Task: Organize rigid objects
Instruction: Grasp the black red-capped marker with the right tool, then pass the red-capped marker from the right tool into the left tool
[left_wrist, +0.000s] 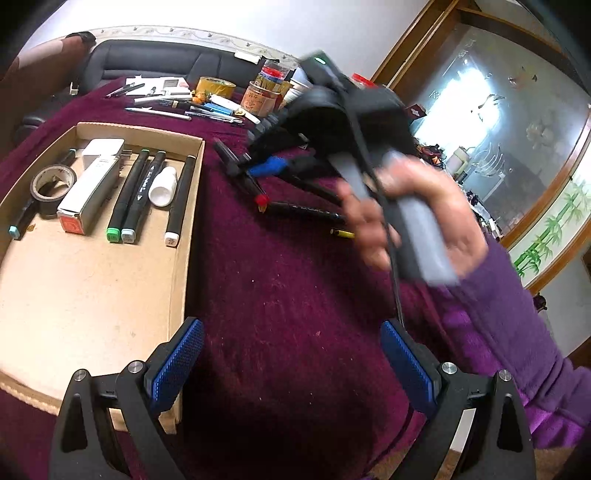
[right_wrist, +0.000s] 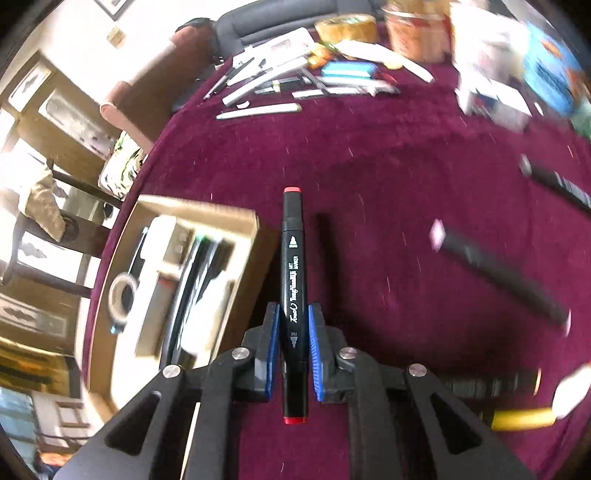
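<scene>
Right tongs (right_wrist: 292, 328) clenched on black red-capped marker (right_wrist: 293, 280), pads pressing both sides of its barrel, over maroon tabletop (right_wrist: 388, 166). Cardboard tray (right_wrist: 207, 214) just left. Left tongs (left_wrist: 291, 365) released, nothing between.

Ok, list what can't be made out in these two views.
- Left wrist view: the right gripper is motion-blurred; its grip can't be read there.
- Left wrist view: the cardboard tray's near corner sits behind the left gripper.
- Right wrist view: tray contents are smeared by blur.
- Right wrist view: boxes at far right are too blurred to identify.
</scene>
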